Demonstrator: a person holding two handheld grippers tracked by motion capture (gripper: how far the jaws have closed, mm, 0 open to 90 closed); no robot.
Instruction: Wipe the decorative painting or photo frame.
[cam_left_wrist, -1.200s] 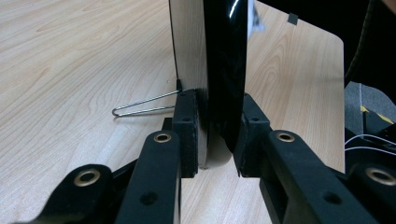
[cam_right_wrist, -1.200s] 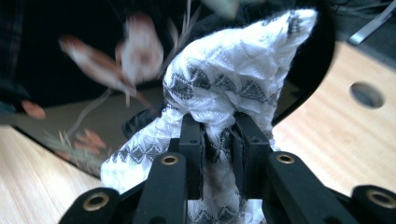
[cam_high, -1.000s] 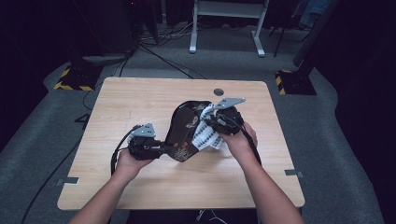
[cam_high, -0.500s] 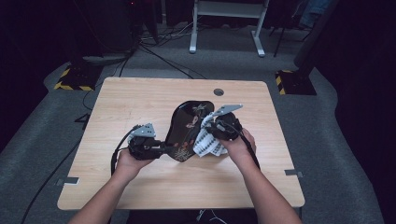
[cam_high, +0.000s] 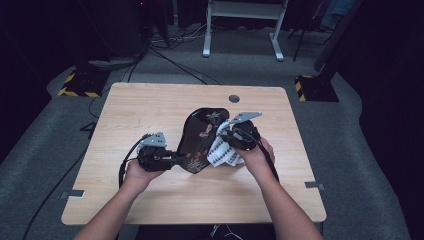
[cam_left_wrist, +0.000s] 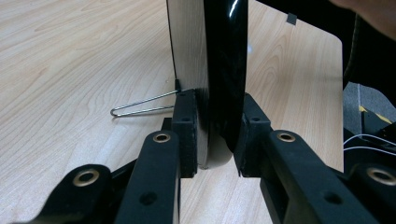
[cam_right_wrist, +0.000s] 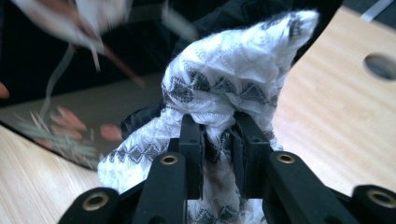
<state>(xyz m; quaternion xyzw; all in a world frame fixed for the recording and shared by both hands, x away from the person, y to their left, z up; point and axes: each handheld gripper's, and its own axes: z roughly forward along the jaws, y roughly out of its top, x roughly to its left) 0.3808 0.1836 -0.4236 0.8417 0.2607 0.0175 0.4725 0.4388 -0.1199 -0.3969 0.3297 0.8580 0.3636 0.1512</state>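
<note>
A glossy black tray (cam_high: 199, 135) with a flower pattern is held tilted above the wooden table (cam_high: 150, 110). My left gripper (cam_high: 175, 160) is shut on the tray's near left rim; in the left gripper view the pads (cam_left_wrist: 187, 135) clamp the tray (cam_left_wrist: 224, 70), seen edge-on. My right gripper (cam_high: 226, 137) is shut on a bunched white cloth (cam_high: 222, 154) with a dark triangle print, and the cloth rests against the tray's right side. In the right gripper view the cloth (cam_right_wrist: 233, 70) bulges out between the jaws of the right gripper (cam_right_wrist: 217, 140), with the painted tray (cam_right_wrist: 56, 121) behind it.
A thin bent wire (cam_left_wrist: 140, 105) juts from the tray's underside beside the left jaw. A round cable hole (cam_high: 233, 98) sits near the table's far edge. Beyond the table are a white frame (cam_high: 240, 30) and yellow-black striped bases (cam_high: 75, 85).
My right gripper has come down a little with the cloth, sliding it lower along the tray's right side. The left gripper and the tray have stayed put.
</note>
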